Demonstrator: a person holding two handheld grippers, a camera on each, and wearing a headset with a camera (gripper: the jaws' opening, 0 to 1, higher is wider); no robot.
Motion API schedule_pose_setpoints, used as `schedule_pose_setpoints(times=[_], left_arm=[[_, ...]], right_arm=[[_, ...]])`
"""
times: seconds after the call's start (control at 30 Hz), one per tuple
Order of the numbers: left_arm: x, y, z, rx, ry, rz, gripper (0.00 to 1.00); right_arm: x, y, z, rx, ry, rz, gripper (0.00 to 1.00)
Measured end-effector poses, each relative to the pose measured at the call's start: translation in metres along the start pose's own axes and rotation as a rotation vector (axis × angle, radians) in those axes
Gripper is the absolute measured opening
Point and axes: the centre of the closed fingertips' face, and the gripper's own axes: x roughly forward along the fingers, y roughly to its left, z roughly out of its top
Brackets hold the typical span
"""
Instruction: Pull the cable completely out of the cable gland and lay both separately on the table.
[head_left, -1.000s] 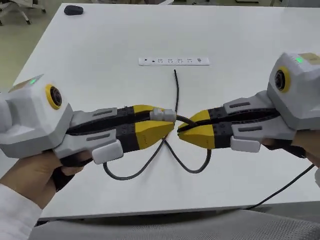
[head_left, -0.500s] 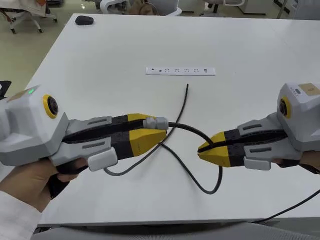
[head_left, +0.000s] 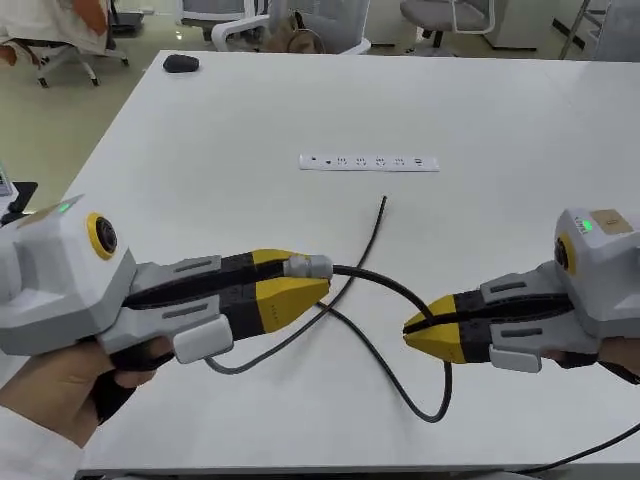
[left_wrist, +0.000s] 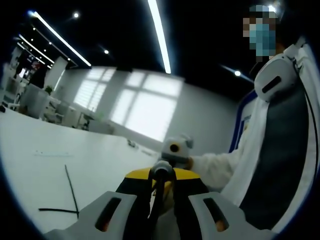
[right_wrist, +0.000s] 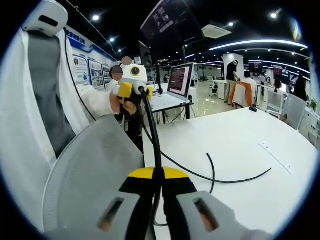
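Observation:
A grey cable gland (head_left: 308, 266) sits between the yellow jaws of my left gripper (head_left: 318, 280), which is shut on it. A black cable (head_left: 372, 274) comes out of the gland and arcs right to my right gripper (head_left: 409, 326), shut on the cable. The rest of the cable loops over the white table, its free end (head_left: 383, 200) pointing at the power strip. In the left gripper view the gland (left_wrist: 162, 169) sits at the jaw tips, with the right gripper (left_wrist: 178, 147) beyond. In the right gripper view the cable (right_wrist: 150, 120) rises from the jaws toward the left gripper (right_wrist: 133, 79).
A white power strip (head_left: 368, 162) lies mid-table beyond the cable. A dark mouse (head_left: 180, 63) rests at the far left corner. Office chairs (head_left: 300, 25) stand behind the table. The table's near edge (head_left: 300, 468) is just below the grippers.
The two grippers have drawn apart, the right one moving right. A longer stretch of cable now shows between the gland and the right gripper.

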Motion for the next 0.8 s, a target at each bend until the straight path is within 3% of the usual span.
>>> schedule_pose_setpoints(times=[0.1, 0.2, 0.23, 0.37, 0.47, 0.57, 0.8], left_arm=[[0.0, 0.001, 0.002, -0.009, -0.011, 0.004, 0.17], [0.0, 0.002, 0.0, -0.017, -0.01, 0.002, 0.17], [0.0, 0.002, 0.0, -0.018, -0.009, 0.002, 0.17], [0.004, 0.001, -0.003, -0.028, -0.001, -0.008, 0.17], [0.007, 0.0, -0.003, -0.035, -0.002, -0.015, 0.17], [0.009, -0.001, -0.003, -0.038, 0.001, -0.021, 0.17], [0.01, -0.003, 0.0, -0.033, 0.0, -0.028, 0.17]], right_arm=[[-0.003, 0.0, 0.007, -0.018, -0.005, -0.012, 0.08], [-0.005, 0.002, 0.032, 0.026, -0.095, -0.016, 0.22], [-0.005, 0.002, 0.036, 0.027, -0.109, -0.013, 0.23], [-0.009, 0.006, 0.081, 0.017, -0.249, 0.003, 0.27], [-0.01, 0.012, 0.102, 0.008, -0.313, 0.038, 0.28], [-0.007, 0.014, 0.108, 0.006, -0.316, 0.054, 0.21], [0.006, 0.018, 0.101, -0.023, -0.273, 0.089, 0.11]])
